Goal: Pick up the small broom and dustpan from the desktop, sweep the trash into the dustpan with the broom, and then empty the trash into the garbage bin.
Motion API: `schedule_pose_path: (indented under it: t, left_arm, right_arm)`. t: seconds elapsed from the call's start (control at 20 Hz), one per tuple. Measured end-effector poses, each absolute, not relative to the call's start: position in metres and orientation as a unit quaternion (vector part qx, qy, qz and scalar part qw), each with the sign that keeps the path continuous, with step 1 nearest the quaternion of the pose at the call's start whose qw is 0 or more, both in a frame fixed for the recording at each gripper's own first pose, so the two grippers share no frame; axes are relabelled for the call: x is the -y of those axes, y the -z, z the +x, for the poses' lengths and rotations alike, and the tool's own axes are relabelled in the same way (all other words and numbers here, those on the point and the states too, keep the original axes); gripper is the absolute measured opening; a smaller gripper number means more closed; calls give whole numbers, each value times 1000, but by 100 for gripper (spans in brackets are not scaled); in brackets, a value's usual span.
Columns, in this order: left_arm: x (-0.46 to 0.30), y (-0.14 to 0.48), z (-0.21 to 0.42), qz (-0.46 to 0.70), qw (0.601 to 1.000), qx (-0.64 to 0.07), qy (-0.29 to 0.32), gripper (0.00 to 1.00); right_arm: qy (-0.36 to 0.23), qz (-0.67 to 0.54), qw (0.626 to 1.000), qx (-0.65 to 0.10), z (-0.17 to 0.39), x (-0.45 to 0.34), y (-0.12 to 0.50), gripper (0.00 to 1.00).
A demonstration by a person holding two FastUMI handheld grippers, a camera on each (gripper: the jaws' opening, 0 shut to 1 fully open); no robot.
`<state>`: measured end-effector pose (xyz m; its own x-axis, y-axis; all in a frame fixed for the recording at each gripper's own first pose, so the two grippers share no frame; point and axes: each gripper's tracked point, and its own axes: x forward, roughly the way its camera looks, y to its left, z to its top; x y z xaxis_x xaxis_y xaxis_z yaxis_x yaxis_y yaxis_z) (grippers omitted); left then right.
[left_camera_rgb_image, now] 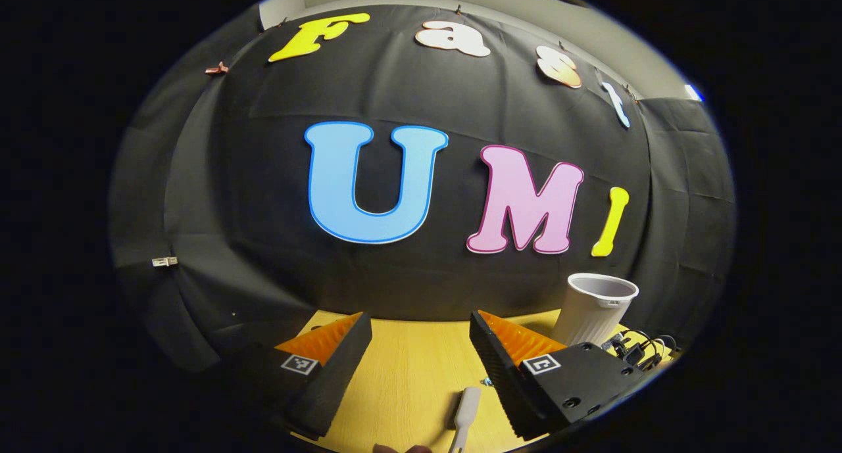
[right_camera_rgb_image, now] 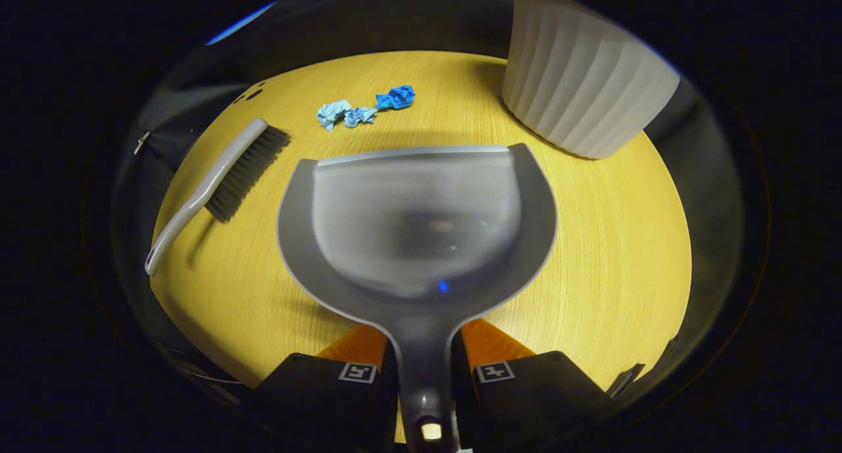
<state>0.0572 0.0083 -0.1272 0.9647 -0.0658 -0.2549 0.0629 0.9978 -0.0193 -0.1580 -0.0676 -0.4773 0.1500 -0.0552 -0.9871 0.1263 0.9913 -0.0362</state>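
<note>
Dustpan (right_camera_rgb_image: 421, 223): handle clamped between right gripper (right_camera_rgb_image: 424, 367) fingers, mouth toward blue trash (right_camera_rgb_image: 365, 108) (ready for sweeping); left gripper (left_camera_rgb_image: 421, 367) fingers apart above broom (left_camera_rgb_image: 464, 410).

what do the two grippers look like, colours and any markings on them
Both look alike. The left gripper has black bodies, black foam-faced fingers backed by ribbed orange wedges, and a small black-and-white square marker on each side. The right gripper shows the same black bodies, orange wedges and a square marker on each side.
</note>
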Motion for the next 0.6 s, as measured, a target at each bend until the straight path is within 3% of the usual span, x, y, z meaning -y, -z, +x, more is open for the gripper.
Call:
schedule_pose_path:
  t: [0.05,0.1,0.15,0.2,0.6]
  left_arm:
    - [-6,133,57,-4,990,-134,37,97]
    - [-4,138,58,-4,989,-142,40,96]
    - [-1,146,59,-5,987,-153,44,95]
    - [1,153,59,-8,985,-165,46,95]
    - [21,249,37,47,936,-331,107,95]
  right_arm:
    - [54,21,761,-647,-159,68,476,34]
    - [54,19,765,-641,-158,68,475,40]
    - [54,23,766,-641,-160,66,476,34]
    - [49,26,764,-643,-161,67,475,40]
    - [19,-1,776,-631,-173,63,446,36]
